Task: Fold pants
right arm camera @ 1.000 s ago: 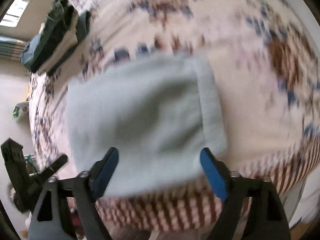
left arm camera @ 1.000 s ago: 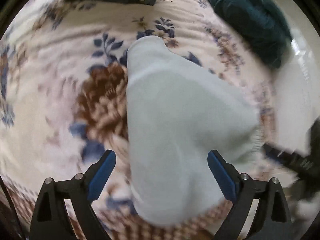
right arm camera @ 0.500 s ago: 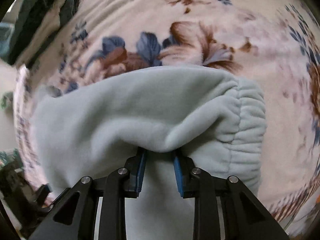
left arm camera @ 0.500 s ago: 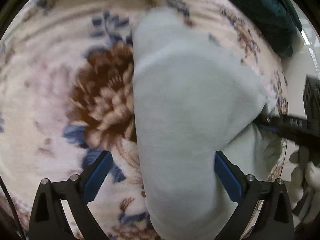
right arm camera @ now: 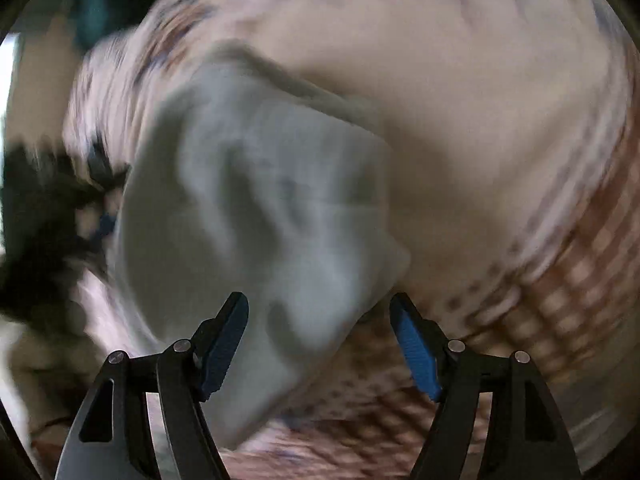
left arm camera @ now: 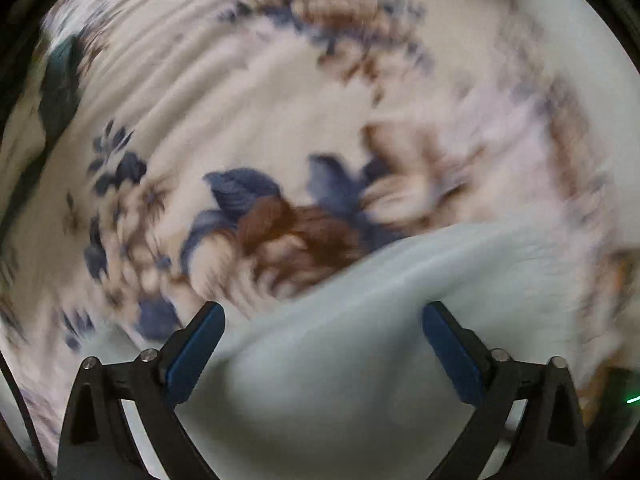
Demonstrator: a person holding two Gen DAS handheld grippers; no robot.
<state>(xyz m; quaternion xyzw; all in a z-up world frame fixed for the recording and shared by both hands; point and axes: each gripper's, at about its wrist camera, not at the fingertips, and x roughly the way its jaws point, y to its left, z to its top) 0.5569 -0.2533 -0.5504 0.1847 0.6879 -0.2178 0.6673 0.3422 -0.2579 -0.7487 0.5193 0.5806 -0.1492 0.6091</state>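
The pale blue pants (right arm camera: 256, 208) lie bunched, seemingly part-folded, on the floral bedspread (left arm camera: 280, 120), with the left tool (left arm camera: 324, 348) spread wide over them and the right tool (right arm camera: 320, 340) opening, pinching nothing, so smoothing and final folds remain.

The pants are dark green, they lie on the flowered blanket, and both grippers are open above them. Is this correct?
Not quite: the pants are pale grey-blue, as the right wrist view shows. They do lie on the flowered blanket, with the left gripper open and the right gripper opening above them.
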